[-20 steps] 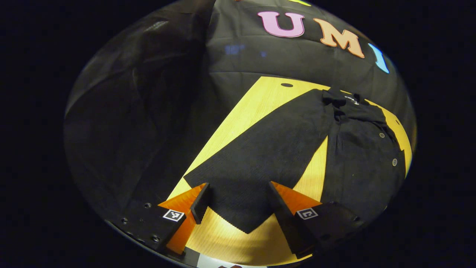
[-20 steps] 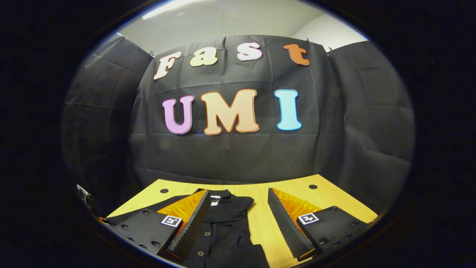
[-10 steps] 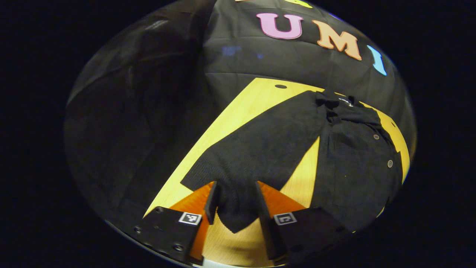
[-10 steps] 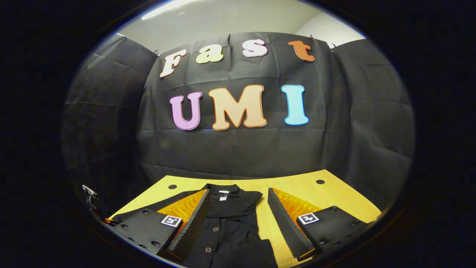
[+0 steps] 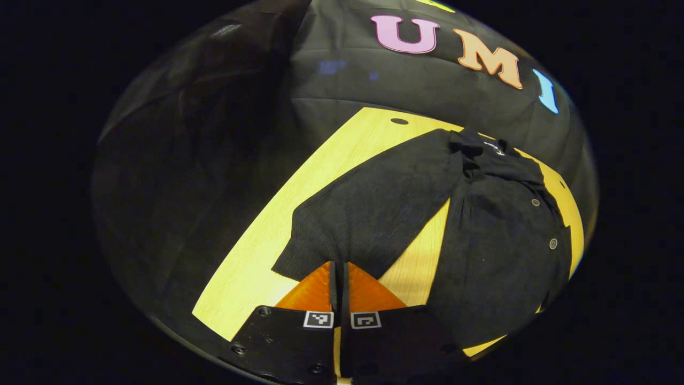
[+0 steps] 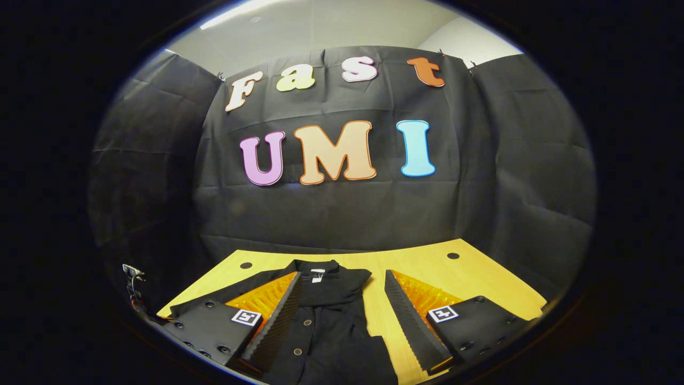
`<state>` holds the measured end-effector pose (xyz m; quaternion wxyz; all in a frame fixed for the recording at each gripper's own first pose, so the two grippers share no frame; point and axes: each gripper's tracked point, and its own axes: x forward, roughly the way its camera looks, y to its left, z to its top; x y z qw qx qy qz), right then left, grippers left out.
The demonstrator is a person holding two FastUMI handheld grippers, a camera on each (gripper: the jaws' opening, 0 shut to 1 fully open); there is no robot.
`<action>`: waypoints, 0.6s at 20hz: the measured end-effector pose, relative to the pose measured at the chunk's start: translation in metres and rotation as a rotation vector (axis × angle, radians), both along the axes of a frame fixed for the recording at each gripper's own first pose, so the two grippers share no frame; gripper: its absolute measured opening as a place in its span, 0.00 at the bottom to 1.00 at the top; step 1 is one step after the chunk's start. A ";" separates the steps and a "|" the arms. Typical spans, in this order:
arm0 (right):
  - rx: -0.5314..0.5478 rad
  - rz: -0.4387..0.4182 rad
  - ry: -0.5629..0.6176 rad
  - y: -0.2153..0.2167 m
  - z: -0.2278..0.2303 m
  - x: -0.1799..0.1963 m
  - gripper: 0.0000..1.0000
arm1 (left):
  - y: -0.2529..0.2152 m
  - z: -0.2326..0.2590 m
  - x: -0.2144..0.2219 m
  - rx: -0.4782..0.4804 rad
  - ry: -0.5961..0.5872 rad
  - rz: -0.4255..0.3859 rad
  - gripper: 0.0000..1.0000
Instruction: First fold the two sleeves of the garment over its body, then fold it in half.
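A black button-front garment [image 5: 502,251] lies flat on the yellow wooden table [image 5: 342,160], collar [image 5: 481,152] toward the far wall. One long sleeve [image 5: 374,214] stretches out diagonally toward me. My left gripper [image 5: 339,270] is shut on that sleeve's cuff end, and the cloth bunches just ahead of the tips. In the right gripper view the garment [image 6: 326,326] lies below my right gripper [image 6: 342,315]. That gripper is open, its fingers straddle the buttoned front, and there is nothing between them.
The black cloth wall closes off the table's far side. Small round holes sit near the table's far corners [image 5: 399,121] [image 6: 452,255]. Bare wood [image 6: 470,272] lies right of the garment. A small metal fitting [image 6: 131,272] hangs at the table's left edge.
My left gripper's fingers have closed from wide open onto the sleeve's cuff, and the cuff end has bunched and shifted. The right gripper stays open and has barely moved.
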<state>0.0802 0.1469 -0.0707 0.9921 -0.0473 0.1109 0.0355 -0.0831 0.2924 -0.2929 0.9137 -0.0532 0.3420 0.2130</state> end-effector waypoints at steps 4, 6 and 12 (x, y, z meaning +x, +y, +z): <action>0.020 -0.038 -0.016 -0.013 0.007 -0.007 0.94 | -0.003 0.007 0.001 -0.054 0.002 0.012 0.00; 0.030 -0.057 -0.005 -0.023 0.003 -0.011 0.94 | -0.006 0.021 0.006 -0.081 -0.021 0.017 0.00; 0.044 -0.086 0.024 -0.060 -0.001 -0.031 0.94 | -0.034 0.090 0.066 -0.128 -0.198 -0.004 0.00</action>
